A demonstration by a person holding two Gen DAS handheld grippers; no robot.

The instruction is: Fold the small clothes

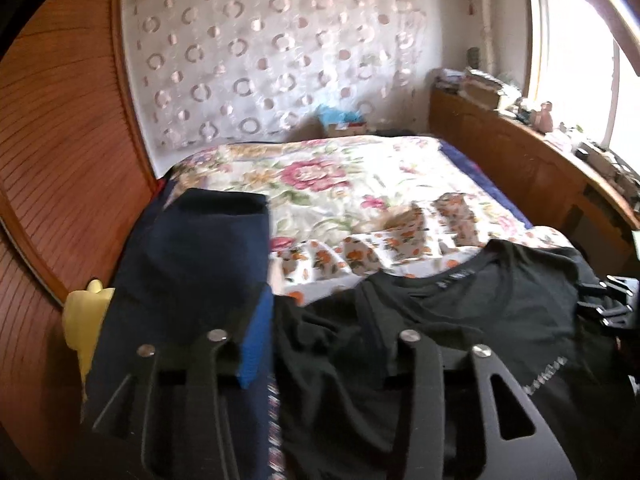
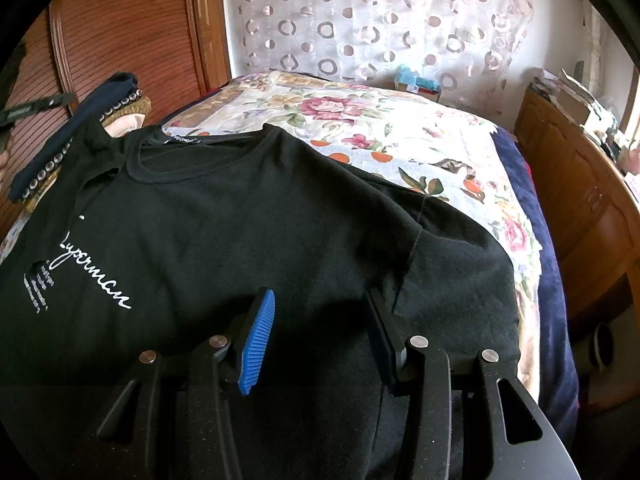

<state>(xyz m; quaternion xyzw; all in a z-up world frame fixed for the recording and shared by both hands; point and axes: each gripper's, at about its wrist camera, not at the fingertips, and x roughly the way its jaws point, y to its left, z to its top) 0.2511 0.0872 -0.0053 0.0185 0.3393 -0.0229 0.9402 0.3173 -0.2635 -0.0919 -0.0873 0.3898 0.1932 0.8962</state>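
Note:
A black T-shirt (image 2: pixel 240 220) with white script lettering lies spread on the floral bedspread (image 2: pixel 360 120), collar toward the far side. My right gripper (image 2: pixel 320 308) is open just above the shirt's lower right part, near the sleeve seam. In the left wrist view the same shirt (image 1: pixel 460 312) lies bunched at its left sleeve. My left gripper (image 1: pixel 320 320) is open over that bunched sleeve; its blue pad (image 1: pixel 256 344) shows at the left. A folded navy garment (image 1: pixel 192 264) lies left of the shirt.
A wooden wardrobe (image 1: pixel 60 160) stands at the left. A wooden cabinet (image 1: pixel 520 168) with clutter runs along the right under the window. A patterned curtain (image 1: pixel 260 60) hangs behind the bed. A yellow item (image 1: pixel 86 312) sits by the navy garment.

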